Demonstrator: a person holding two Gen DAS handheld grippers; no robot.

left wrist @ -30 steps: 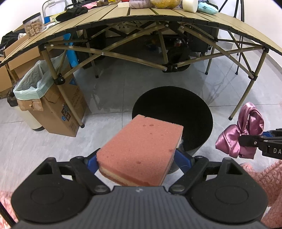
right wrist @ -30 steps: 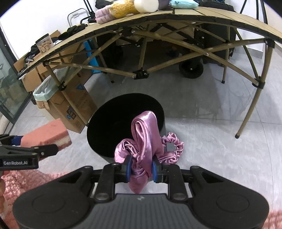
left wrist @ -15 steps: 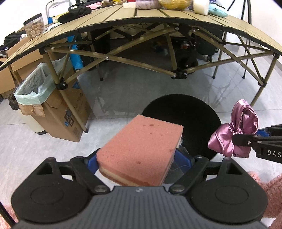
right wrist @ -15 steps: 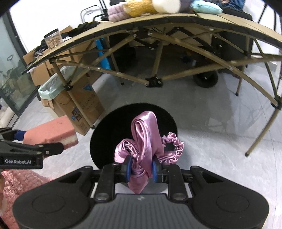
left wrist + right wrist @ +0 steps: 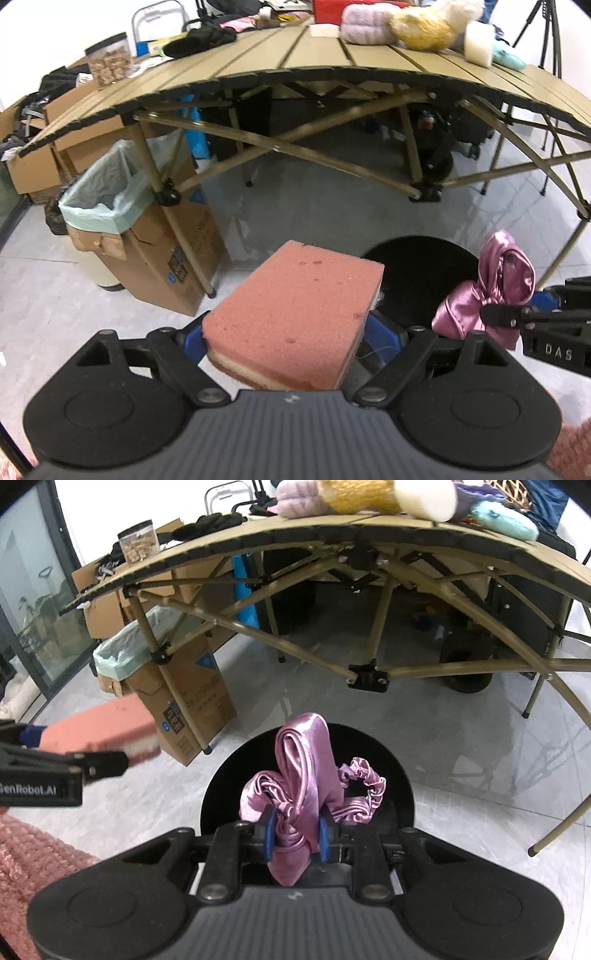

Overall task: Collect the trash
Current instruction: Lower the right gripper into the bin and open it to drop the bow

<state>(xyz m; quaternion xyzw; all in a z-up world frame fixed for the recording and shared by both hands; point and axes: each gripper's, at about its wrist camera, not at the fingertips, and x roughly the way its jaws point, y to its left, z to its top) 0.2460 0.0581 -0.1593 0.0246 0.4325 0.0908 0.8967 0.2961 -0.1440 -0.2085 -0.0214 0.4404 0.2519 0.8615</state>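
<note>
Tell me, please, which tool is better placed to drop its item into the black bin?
Probably right: its tool holds the pink scrunchie over the black bin. The left tool's sponge sits beside it.

Open grey floor (image 5: 332, 206) lies ahead of both grippers, between them and the folding table (image 5: 369, 74). A round black bin (image 5: 306, 775) stands on it directly beneath the right gripper (image 5: 294, 834), its mouth unobstructed except by the satin scrunchie (image 5: 306, 771) held over it. The left gripper (image 5: 291, 332), with its sponge (image 5: 295, 314), is left of the bin, near its rim. Under the table, crossed braces (image 5: 295, 650) and slanted legs (image 5: 173, 210) bar passage. To the left, a cardboard box (image 5: 177, 258) and a bag-lined bin (image 5: 103, 199) crowd the near table leg. To the right, another leg (image 5: 561, 823) slants across the floor.
</note>
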